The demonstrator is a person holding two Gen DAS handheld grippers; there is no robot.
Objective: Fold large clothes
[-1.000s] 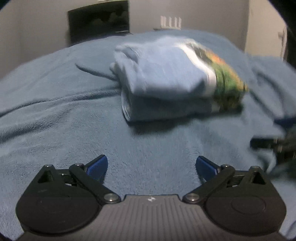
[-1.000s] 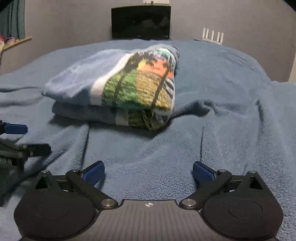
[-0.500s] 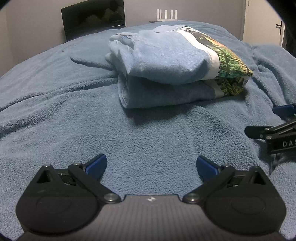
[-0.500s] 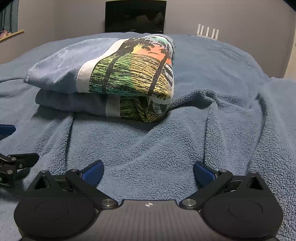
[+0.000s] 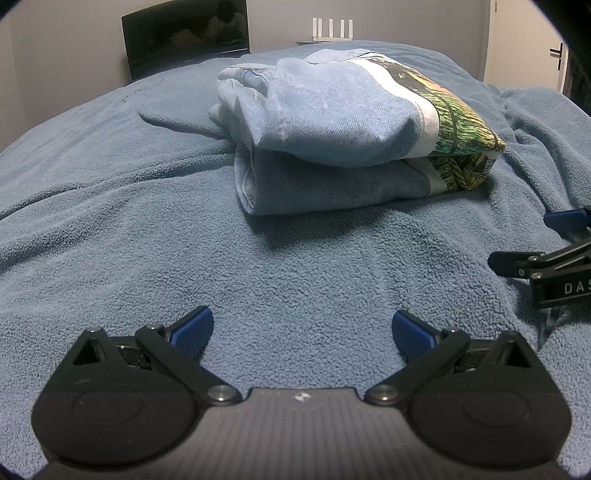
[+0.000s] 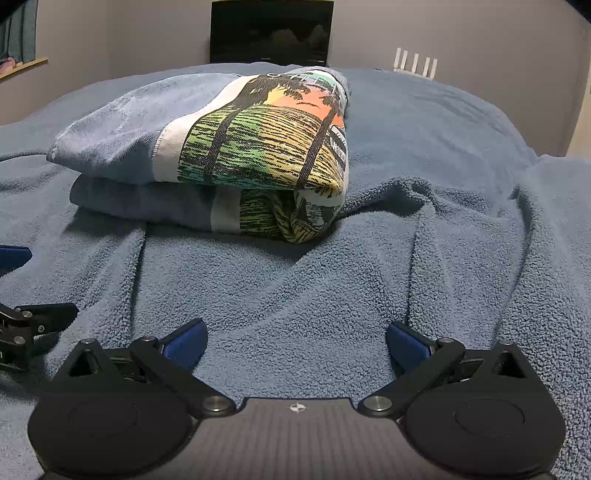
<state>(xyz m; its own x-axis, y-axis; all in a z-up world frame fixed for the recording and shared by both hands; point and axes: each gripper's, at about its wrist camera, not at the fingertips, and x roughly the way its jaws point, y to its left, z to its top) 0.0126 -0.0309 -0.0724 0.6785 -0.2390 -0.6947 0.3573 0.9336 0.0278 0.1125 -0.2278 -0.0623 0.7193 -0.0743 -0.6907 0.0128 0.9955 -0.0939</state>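
A light blue garment with a colourful palm-tree print lies folded into a thick bundle on the blue blanket; the right wrist view shows its printed end. My left gripper is open and empty, low over the blanket, well short of the bundle. My right gripper is open and empty too, likewise short of the bundle. Each gripper shows at the edge of the other's view: the right one beside the bundle's printed end, the left one at the far left.
The blanket covers a bed and is creased into ridges right of the bundle. A dark screen and a white router stand against the grey back wall. A door is at the far right.
Both grippers have come lower and nearer to the bundle, which now looks larger in both views. Both have stayed open and empty. The bundle has not moved.
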